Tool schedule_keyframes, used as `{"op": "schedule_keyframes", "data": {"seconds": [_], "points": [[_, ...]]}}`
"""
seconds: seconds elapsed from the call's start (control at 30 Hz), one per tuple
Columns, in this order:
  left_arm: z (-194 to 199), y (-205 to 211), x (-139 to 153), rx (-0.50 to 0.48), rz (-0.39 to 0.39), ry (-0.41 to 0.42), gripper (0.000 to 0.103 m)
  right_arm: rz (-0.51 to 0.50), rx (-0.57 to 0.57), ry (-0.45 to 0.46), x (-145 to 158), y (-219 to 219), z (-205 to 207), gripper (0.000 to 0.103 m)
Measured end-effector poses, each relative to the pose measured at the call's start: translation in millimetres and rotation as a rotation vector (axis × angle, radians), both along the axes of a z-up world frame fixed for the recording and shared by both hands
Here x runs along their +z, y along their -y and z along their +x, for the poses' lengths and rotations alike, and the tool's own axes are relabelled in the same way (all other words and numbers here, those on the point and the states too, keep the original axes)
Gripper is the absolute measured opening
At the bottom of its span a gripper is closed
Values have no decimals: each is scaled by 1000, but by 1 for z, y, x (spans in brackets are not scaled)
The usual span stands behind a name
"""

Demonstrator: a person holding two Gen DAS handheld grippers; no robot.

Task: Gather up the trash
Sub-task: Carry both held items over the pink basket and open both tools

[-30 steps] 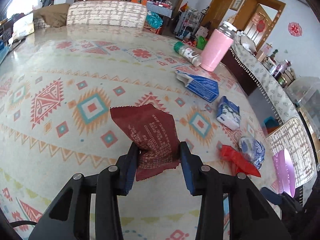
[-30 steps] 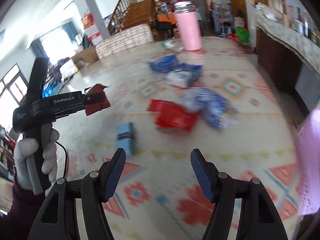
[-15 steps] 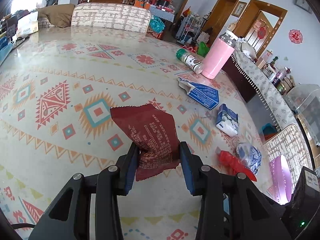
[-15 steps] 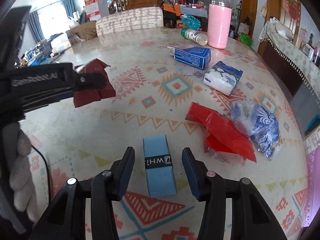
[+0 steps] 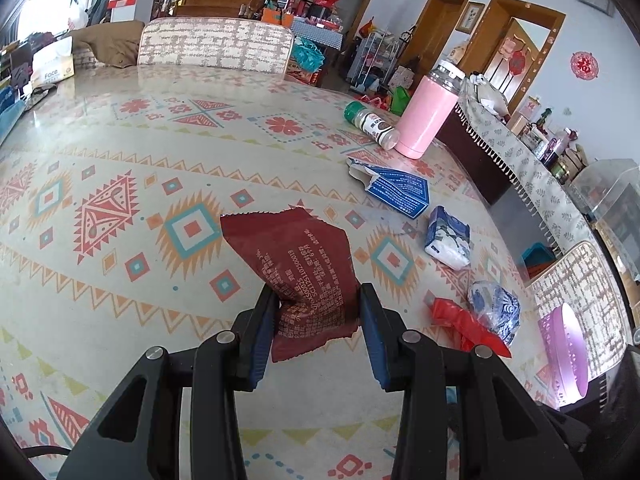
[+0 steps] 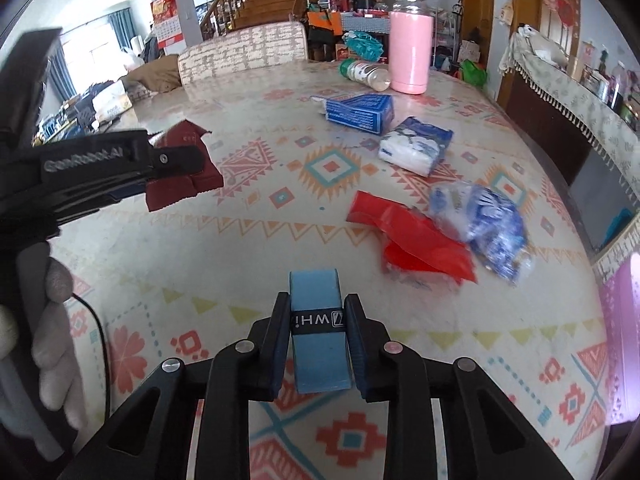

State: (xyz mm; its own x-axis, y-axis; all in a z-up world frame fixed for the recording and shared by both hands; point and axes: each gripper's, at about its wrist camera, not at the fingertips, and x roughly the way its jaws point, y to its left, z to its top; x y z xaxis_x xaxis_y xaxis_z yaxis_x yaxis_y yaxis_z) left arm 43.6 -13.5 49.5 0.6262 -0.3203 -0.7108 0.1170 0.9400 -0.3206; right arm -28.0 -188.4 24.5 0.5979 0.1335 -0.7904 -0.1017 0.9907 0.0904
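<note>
A dark red snack wrapper (image 5: 298, 268) hangs above the patterned tablecloth, pinched between the fingers of my left gripper (image 5: 318, 312), which is shut on it. The same wrapper (image 6: 182, 168) and the left gripper (image 6: 168, 160) show at the left of the right wrist view, held by a gloved hand (image 6: 44, 344). My right gripper (image 6: 316, 320) is shut on a light blue packet with a black band (image 6: 318, 328) lying on the table. Loose on the cloth lie a red plastic wrapper (image 6: 416, 242), a crumpled blue-white bag (image 6: 486, 226), a tissue pack (image 6: 416, 148) and a torn blue box (image 6: 358, 112).
A pink tumbler (image 5: 428, 116) stands at the far side with a green-capped bottle (image 5: 370, 124) lying beside it. A pink-purple container (image 5: 564, 356) sits off the table's right edge. Padded chairs (image 5: 216, 46) stand at the far side and right.
My right gripper moved up to the light blue packet and shut on it. The left gripper kept its hold on the dark red wrapper and hardly moved.
</note>
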Motion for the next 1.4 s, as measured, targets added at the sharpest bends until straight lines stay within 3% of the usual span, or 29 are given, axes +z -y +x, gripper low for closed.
{"op": "schedule_keyframes", "data": {"seconds": [0.33, 0.63, 1.03, 1.4], "points": [[-3, 13, -2, -14, 66, 21, 39, 43, -93, 37, 22, 50, -46, 29], [-15, 25, 4, -33, 93, 72, 39, 70, -221, 93, 44, 125, -92, 29], [-63, 76, 45, -209, 109, 124, 39, 155, -363, 161, 53, 213, -136, 29], [-77, 194, 75, -450, 73, 102, 39, 255, -464, 197, 47, 292, -156, 29]]}}
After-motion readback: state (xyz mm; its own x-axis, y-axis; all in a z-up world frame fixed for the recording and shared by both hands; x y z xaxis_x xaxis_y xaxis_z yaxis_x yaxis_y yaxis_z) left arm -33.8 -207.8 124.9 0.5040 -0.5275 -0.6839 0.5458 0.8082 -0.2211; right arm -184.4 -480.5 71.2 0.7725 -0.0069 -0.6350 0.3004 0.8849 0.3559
